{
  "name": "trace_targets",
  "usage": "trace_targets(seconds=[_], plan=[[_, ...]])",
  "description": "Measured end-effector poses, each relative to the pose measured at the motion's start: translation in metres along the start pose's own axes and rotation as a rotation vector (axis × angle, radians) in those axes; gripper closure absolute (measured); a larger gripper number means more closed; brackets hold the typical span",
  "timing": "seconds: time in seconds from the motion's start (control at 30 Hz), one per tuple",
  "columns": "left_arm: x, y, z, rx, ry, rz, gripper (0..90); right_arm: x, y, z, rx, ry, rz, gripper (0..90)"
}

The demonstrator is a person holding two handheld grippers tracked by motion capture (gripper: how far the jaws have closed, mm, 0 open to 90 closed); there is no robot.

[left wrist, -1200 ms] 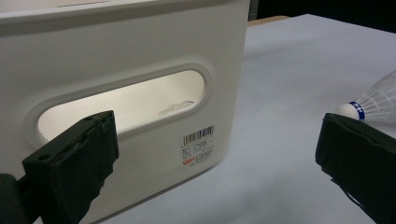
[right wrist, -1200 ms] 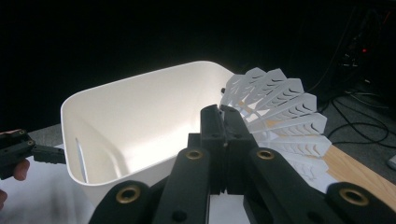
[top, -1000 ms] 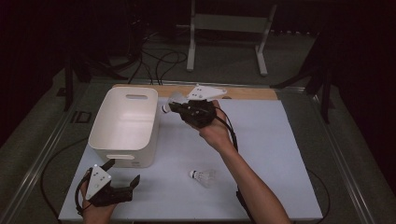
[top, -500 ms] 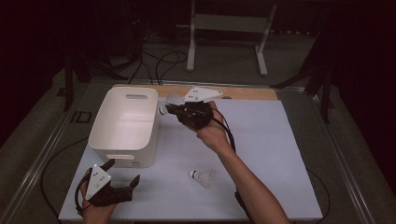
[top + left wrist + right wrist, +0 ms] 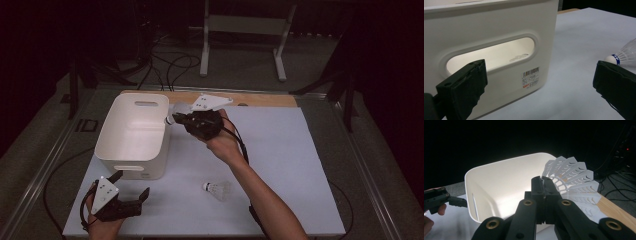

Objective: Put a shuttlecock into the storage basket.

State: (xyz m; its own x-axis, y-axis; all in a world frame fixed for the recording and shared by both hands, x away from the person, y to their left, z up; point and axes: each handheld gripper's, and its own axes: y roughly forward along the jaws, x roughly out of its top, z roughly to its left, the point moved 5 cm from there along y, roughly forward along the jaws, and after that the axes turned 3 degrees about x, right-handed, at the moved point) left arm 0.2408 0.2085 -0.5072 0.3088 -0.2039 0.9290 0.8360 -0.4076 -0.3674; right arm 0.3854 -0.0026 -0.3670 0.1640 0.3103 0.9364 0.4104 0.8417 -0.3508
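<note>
One claw (image 5: pixel 172 120) level above bin (image 5: pixel 131 134)

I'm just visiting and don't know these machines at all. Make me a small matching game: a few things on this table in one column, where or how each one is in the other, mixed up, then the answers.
Things:
1. white bin
2. held shuttlecock
3. loose shuttlecock
4. left gripper
5. right gripper

Places or states:
A. lying on its side on the white table sheet
B. jaws wide apart, low by the bin's near end
C. clamped by its skirt, beside the bin's right rim
D. standing on the table's left part
E. jaws shut, up beside the bin

Pairs: 1-D, 2-C, 3-A, 4-B, 5-E
</note>
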Motion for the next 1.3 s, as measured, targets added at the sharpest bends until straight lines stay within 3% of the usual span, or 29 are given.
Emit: trace_targets(seconds=[1.3], plan=[[0.0, -0.001, 0.001, 0.002, -0.003, -0.008, 0.0, 0.007, 0.02, 0.018, 0.039, -0.026, 0.017, 89.4]])
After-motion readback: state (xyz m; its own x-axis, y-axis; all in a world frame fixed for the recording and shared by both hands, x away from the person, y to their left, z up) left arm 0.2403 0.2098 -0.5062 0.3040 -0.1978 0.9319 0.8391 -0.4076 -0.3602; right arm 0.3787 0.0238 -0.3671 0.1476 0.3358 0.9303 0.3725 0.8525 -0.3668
